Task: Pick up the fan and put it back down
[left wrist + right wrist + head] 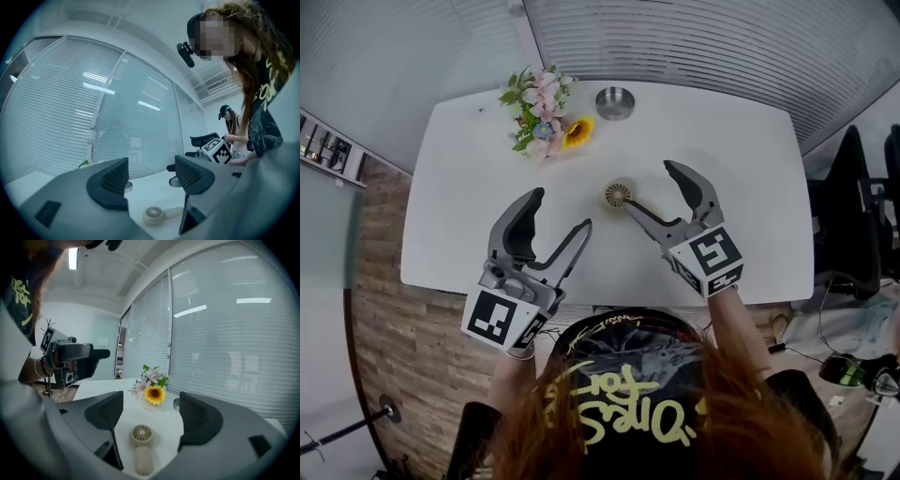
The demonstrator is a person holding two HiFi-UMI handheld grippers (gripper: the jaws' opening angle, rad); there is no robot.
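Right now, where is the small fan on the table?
In the head view the fan lies near the middle of the white table, just by the right gripper, with the flowers farther back to its left.

On table [741,187]: one fan [618,195], one flower bunch [542,112], one metal dish [615,102]; two hand-held grippers, left [561,210] and right [650,186].

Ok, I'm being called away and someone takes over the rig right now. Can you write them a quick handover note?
Left gripper: open, empty, over the table's near edge.
Right gripper: open, empty, jaws either side of the fan, not closed on it.
Fan: lying flat mid-table, handle toward the right gripper.
Done: the approach only, by the look of it.
Left: grip the fan, lift it, set it back down.
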